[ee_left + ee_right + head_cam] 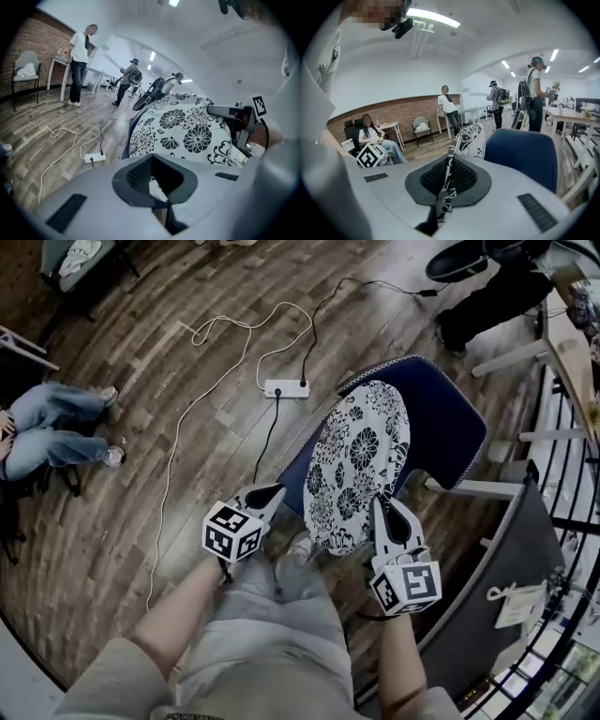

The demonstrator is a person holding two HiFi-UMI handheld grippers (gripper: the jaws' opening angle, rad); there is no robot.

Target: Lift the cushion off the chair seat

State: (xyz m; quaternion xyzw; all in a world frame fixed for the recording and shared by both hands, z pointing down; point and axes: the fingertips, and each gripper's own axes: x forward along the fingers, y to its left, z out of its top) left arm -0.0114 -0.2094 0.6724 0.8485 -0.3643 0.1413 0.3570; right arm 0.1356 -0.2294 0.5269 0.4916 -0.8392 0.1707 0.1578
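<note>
Subject of inspection: the cushion [361, 460], a round pad in a black-and-white flower print. It stands tilted above the blue chair [448, 427], with its near rim raised towards the person. Whether the far rim is clear of the seat cannot be told from these views. The left gripper [270, 495] has its jaws together on the cushion's near-left rim, and only a sliver of fabric and blue edging shows between them. The right gripper [386, 512] is clamped on the near-right rim, where a fold of printed cloth runs plainly up through the closed jaws. Assessment of handling: the cushion appears light and soft. The cloth creases at the right pinch instead of holding a flat edge, so it is judged limp rather than stiff, and likely to sag or swing between the two holds. It is not fragile. The woven cover should give the pads fair friction, but both holds are shallow, on the rim alone, and the left one looks the thinner. Recommended hold: the seamed rim, one gripper on each side and well apart as now, with a deeper bite of padding where possible. Floor items noted: a power strip [286, 388] and its cable [211, 329], well apart from the chair.
</note>
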